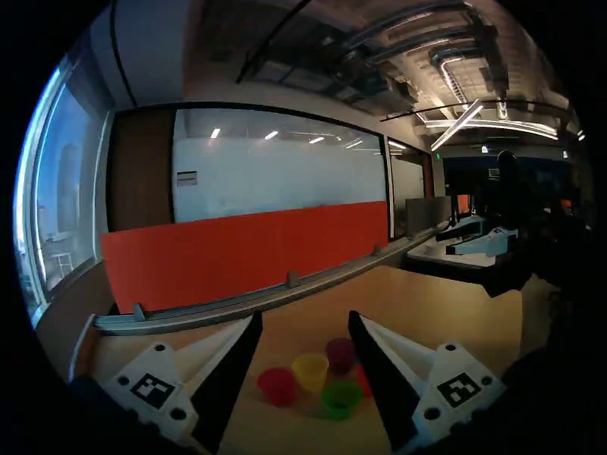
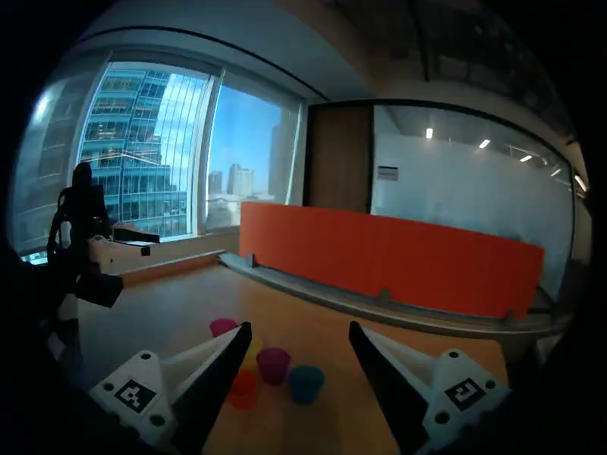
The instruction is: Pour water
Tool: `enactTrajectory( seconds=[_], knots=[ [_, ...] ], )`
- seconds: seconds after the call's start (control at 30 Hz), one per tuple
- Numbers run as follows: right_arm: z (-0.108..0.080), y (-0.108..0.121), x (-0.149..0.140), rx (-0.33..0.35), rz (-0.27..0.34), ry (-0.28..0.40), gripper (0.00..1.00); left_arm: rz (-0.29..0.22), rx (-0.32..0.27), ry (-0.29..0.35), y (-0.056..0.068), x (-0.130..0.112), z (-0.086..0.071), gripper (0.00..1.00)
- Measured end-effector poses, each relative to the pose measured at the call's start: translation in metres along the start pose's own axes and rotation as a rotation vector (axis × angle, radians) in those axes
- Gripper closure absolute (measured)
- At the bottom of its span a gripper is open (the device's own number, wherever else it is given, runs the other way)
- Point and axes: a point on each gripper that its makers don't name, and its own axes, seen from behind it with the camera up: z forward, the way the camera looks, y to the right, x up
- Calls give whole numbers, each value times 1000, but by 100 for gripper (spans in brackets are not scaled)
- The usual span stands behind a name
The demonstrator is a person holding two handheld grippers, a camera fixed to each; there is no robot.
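Observation:
Several small coloured cups stand in a cluster on the wooden table (image 1: 425, 303). In the left gripper view I see a red cup (image 1: 277, 385), a yellow cup (image 1: 310, 370), a purple cup (image 1: 341, 353) and a green cup (image 1: 341, 398) just beyond my left gripper (image 1: 303, 317), which is open and holds nothing. In the right gripper view a pink cup (image 2: 223, 327), a purple cup (image 2: 273, 365), a blue cup (image 2: 306, 383) and an orange cup (image 2: 243, 388) sit ahead of my right gripper (image 2: 299, 326). It is open and holds nothing too.
An orange divider panel (image 1: 250, 250) with a grey rail (image 1: 288, 292) runs along the table's far edge. Desks with equipment (image 1: 478, 243) stand at the right. Large windows (image 2: 152, 152) line one wall. A dark shape (image 2: 76, 235) stands over the table's left end.

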Motion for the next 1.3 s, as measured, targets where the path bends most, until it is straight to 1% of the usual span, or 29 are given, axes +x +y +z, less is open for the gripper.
enactTrajectory(
  seconds=[0.17, 0.3, 0.6, 0.77, 0.9, 1.17, 1.3],
  knots=[
    [1, 1, -10, 15, -17, -41, 1, 17, -36, -26, 7, -8, 3, 17],
    [2, 3, -16, 20, -28, -65, 1, 23, -60, -41, 10, -13, 6, 17],
    [6, 0, -32, 50, -37, -120, 1, 6, -105, -73, 15, -30, 11, 17],
    [9, -2, -42, 64, -45, -150, 1, 14, -118, -98, 17, -43, 14, 17],
    [12, -2, -50, 73, -39, -171, 1, 16, -135, -121, 22, -55, 17, 17],
    [20, 0, -65, 86, -28, -204, 1, 18, -157, -162, 23, -77, 25, 17],
    [24, 0, -72, 93, -31, -221, 1, 15, -174, -178, 26, -86, 28, 17]
  ],
)
